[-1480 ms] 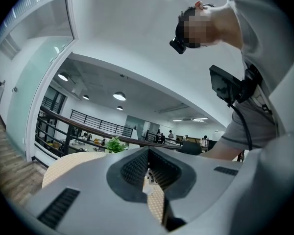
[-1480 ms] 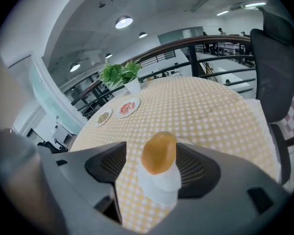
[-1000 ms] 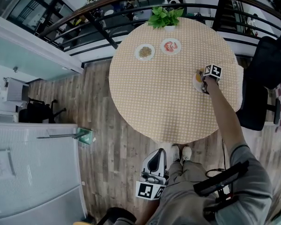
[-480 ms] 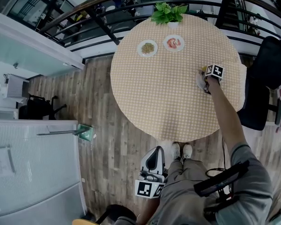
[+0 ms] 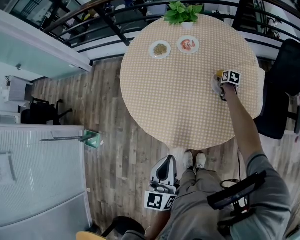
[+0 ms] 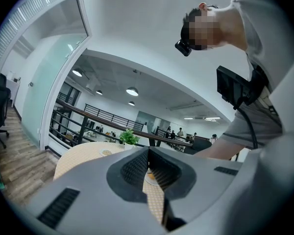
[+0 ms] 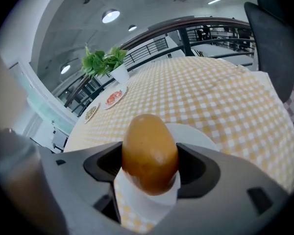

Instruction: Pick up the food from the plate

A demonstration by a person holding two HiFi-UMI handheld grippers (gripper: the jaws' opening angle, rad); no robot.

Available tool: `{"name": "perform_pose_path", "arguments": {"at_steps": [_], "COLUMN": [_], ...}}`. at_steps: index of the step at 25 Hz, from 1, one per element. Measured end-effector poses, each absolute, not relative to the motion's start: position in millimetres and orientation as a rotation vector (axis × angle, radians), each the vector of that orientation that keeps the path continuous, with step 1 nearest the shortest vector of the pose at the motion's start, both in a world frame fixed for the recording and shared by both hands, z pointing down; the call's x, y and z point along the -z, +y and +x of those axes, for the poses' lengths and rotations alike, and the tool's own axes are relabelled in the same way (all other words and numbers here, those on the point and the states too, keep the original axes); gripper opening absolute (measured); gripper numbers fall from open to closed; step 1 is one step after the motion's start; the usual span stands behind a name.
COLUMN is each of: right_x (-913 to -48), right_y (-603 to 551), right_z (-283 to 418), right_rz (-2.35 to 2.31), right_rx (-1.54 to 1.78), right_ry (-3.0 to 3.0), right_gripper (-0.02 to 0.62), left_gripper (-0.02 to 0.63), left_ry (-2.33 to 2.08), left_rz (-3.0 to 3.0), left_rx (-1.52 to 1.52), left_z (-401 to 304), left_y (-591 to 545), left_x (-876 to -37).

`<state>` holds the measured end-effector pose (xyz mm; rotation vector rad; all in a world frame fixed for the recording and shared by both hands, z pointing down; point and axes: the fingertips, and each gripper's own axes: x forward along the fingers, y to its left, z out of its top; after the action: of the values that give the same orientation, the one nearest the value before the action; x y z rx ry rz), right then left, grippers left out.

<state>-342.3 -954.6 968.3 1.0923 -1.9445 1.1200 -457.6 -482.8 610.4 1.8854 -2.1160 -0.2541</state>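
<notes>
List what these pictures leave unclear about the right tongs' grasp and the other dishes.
- Whether the brown food is clear of the plate or touching it: in the right gripper view the food and the right tongs hide its underside; in the head view the tongs cover it.
- What lies on the left far plate and the right far plate: too small in both views.

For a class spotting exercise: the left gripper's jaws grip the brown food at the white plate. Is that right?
Not quite: it is the right gripper whose jaws grip the brown food at the white plate, as the right gripper view shows.
</notes>
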Motion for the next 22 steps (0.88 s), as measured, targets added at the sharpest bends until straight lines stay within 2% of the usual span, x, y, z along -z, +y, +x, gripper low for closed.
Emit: {"name": "perform_pose_path", "arguments": {"at_steps": [10,22], "right_x": [-928,-751], "right_y": [-961,-924], "right_z": [-342,-350], "right_rz": [1.085,0.907], "right_rx": [-1.107,-0.830], "right_ry": [-2.084,-2.496], "right_gripper": [0.334,0.334], "left_gripper": [0.009,0.009], "left_ry": [-2.098,-2.076], "left_rz": [1.922,2.089], "left_rx": [0.264,0.310], "left_z": [-452,-447], "left_y": [-484,-502], "left_x": [-604,-556]}}
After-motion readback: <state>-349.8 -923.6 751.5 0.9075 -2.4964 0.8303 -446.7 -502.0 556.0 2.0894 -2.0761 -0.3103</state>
